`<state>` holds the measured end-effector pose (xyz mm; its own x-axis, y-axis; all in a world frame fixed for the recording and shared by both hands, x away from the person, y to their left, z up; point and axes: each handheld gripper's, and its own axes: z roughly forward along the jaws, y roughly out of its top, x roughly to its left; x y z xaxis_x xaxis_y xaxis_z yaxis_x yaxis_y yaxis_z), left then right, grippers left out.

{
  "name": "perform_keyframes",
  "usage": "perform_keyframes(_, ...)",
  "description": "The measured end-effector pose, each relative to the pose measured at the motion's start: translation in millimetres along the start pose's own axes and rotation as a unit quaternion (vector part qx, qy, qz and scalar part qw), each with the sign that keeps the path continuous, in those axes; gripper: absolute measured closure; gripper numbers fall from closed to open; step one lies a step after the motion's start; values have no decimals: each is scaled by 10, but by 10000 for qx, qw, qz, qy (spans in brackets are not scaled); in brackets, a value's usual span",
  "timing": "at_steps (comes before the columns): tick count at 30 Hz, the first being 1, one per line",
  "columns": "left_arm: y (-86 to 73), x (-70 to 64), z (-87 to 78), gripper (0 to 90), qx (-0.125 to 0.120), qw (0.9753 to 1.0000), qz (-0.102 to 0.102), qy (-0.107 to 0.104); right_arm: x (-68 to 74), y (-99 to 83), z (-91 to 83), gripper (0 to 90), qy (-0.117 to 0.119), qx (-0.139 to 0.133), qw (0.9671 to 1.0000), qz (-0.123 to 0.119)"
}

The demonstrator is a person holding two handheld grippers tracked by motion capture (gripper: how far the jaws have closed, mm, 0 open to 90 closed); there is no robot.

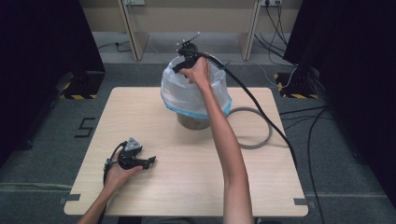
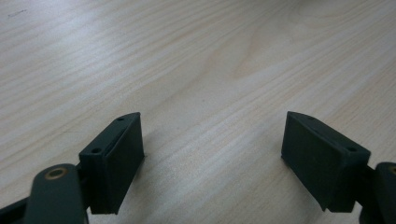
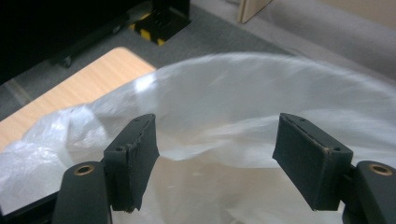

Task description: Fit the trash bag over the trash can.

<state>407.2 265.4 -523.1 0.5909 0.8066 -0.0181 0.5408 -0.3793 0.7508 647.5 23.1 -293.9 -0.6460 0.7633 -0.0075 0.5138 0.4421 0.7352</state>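
Note:
A translucent white plastic bag (image 1: 194,93) with a blue lower edge lines a brown bin (image 1: 192,122) at the back middle of the wooden table (image 1: 187,186). My right gripper (image 1: 180,65) hangs over the bag's far rim, held by a hand. In the right gripper view its jaws stand wide apart above the bag's rim (image 3: 224,140) with nothing between them. My left gripper (image 1: 150,162) rests low over the table's front left, held in the other hand. Its open jaws frame bare wood (image 2: 210,140).
A grey ring (image 1: 254,128) lies on the table to the right of the bin. The right gripper's black cable (image 1: 261,109) trails across it and off the right edge. Dark stands and floor cables flank the table.

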Motion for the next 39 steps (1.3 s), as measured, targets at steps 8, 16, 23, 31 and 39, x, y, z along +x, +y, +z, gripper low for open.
perform_keyframes(8, 1, 2, -2, 198, 12, 10000, 10, 0, 58, -52, 141, 303, -11, 246, 9996, -102)
perform_keyframes(16, 0, 0, 0, 198, 1, 10000, 1, 0, -47, 33, -74, 300, -131, -200, 9996, 164)
perform_keyframes(23, 0, 0, 0, 198, 1, 10000, 0, 0, -197, 114, -356, 299, -92, -623, 9971, 429)
perform_keyframes(31, 0, 0, 0, 198, 0, 10000, 0, 1, -455, 59, -846, 300, -428, -841, 9946, 442)
perform_keyframes(39, 0, 0, 0, 198, -1, 10000, 0, 1, -769, -259, -1043, 299, -694, -798, 9924, 622)
